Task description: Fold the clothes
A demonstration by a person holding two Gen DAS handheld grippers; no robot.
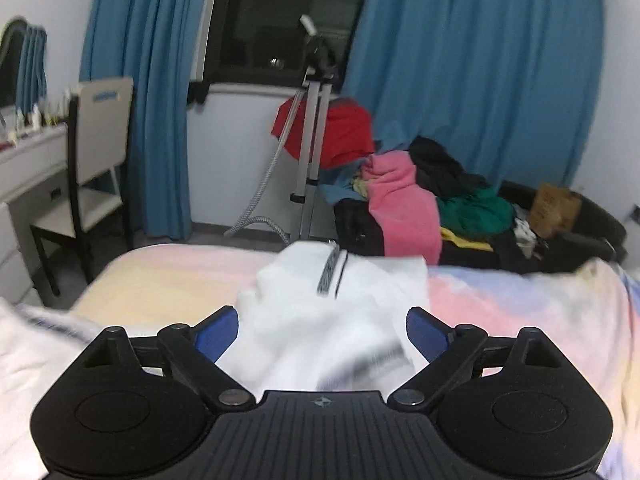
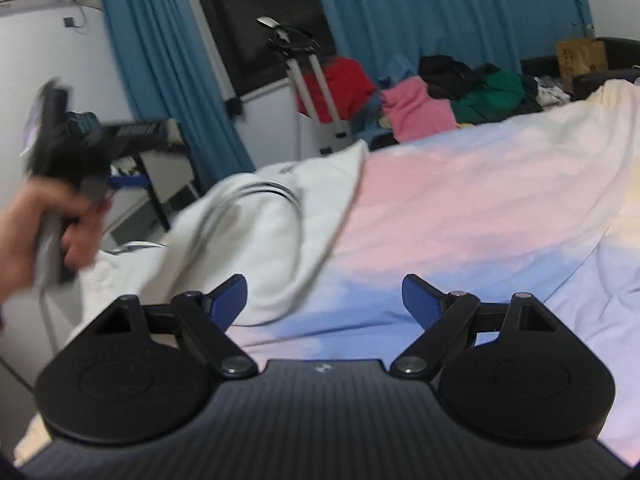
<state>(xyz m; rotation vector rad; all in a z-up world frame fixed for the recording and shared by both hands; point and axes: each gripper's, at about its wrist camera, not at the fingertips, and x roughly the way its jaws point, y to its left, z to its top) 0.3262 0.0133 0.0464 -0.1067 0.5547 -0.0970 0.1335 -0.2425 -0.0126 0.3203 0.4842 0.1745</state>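
Note:
A white garment with dark stripes (image 1: 340,312) lies crumpled on the pastel bed sheet (image 1: 160,284). My left gripper (image 1: 322,330) hovers over it, open, with the cloth showing between the blue fingertips but not pinched. In the right wrist view the same white garment (image 2: 256,236) spreads over the left part of the sheet (image 2: 460,208). My right gripper (image 2: 324,298) is open above the sheet, its left fingertip (image 2: 228,298) beside the garment's edge. A hand (image 2: 44,232) holds the blurred left gripper at far left.
A heap of clothes, pink (image 1: 404,204), green (image 1: 476,208), black and red, sits on a dark sofa beyond the bed. A tripod (image 1: 312,152) stands by the window with blue curtains. A chair (image 1: 88,184) and a white desk are at the left.

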